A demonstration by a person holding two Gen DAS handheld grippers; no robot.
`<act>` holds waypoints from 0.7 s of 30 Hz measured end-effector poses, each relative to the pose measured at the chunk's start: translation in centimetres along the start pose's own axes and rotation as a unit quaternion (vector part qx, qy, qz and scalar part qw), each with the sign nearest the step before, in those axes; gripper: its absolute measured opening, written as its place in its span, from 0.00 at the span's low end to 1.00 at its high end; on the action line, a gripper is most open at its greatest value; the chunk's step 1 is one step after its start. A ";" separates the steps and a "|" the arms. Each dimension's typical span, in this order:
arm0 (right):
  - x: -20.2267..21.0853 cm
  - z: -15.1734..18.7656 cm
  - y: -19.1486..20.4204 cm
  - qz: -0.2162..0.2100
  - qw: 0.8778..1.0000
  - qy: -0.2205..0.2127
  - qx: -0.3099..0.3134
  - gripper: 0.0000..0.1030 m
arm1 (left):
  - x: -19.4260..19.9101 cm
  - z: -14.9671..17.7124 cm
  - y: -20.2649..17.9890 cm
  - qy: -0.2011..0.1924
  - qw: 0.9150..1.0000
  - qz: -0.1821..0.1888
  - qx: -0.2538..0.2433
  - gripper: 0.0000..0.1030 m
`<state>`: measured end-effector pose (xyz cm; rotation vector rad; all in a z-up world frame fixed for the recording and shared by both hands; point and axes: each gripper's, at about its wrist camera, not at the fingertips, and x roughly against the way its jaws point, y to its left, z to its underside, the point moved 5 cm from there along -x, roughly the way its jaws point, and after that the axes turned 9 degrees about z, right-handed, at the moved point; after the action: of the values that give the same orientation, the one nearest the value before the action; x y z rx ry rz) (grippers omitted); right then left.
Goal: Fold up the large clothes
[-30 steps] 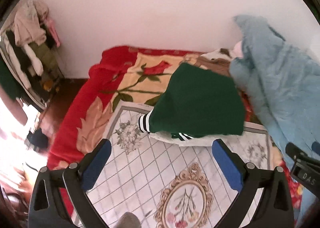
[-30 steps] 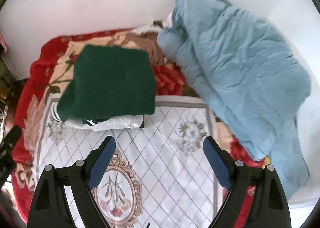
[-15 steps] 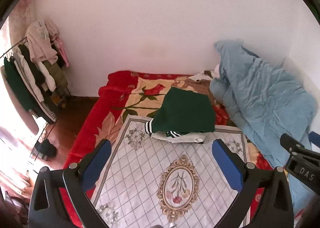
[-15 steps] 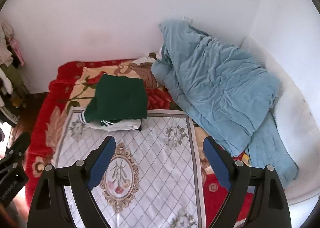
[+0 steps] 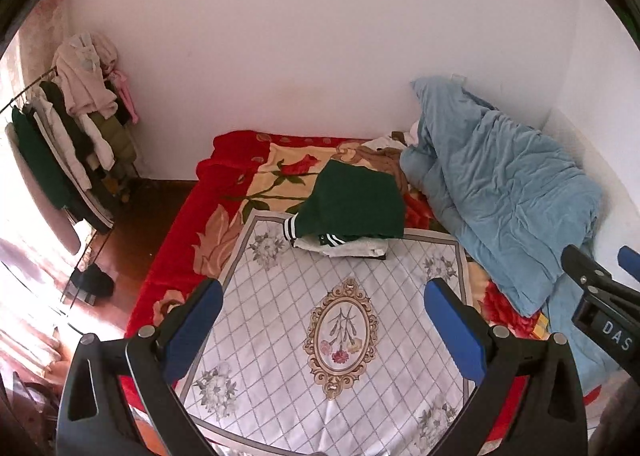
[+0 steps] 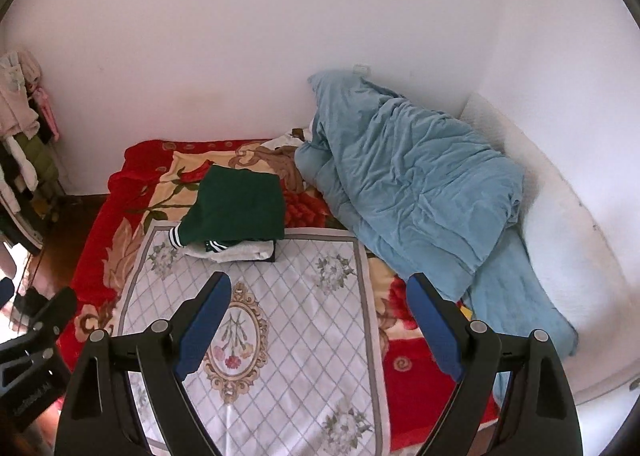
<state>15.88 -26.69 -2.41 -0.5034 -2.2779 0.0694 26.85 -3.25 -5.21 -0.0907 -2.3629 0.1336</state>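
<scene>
A folded dark green garment [image 5: 356, 202] with striped cuffs lies on top of a folded white garment [image 5: 352, 249] at the far edge of a white diamond-patterned cloth [image 5: 300, 296] on the bed. The stack also shows in the right wrist view [image 6: 240, 204]. My left gripper [image 5: 322, 312] is open and empty, held well back above the cloth. My right gripper [image 6: 318, 308] is open and empty, also held back above the cloth [image 6: 280, 296]. The right gripper's body shows at the right edge of the left wrist view [image 5: 600, 296].
A rumpled light blue duvet [image 6: 416, 196] is heaped against the right wall. A red floral blanket [image 5: 172, 256] covers the bed under the cloth. A rack of hanging clothes [image 5: 68, 144] stands at the far left by the wall, over dark floor [image 5: 136, 224].
Both grippers have pulled back and up from the folded stack, which now looks smaller and farther away. Both stay open and empty.
</scene>
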 end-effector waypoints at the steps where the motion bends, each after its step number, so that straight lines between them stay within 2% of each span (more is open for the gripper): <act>1: 0.6 0.1 -0.3 0.001 1.000 -0.003 0.001 0.88 | 0.5 0.2 -0.1 -0.001 1.000 0.000 0.000 1.00; 17: 4.2 -0.2 -1.3 -0.015 1.000 -0.019 0.008 0.88 | 4.5 0.8 -0.5 -0.036 0.999 -0.004 0.004 1.00; 21: 4.4 -0.5 -1.2 -0.021 0.999 -0.024 0.011 0.92 | 5.1 1.0 0.0 -0.047 0.999 -0.009 0.013 1.00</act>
<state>13.17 -26.18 1.26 -0.4475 -2.3319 0.0861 22.54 -2.81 -2.40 -0.0506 -2.4539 0.1626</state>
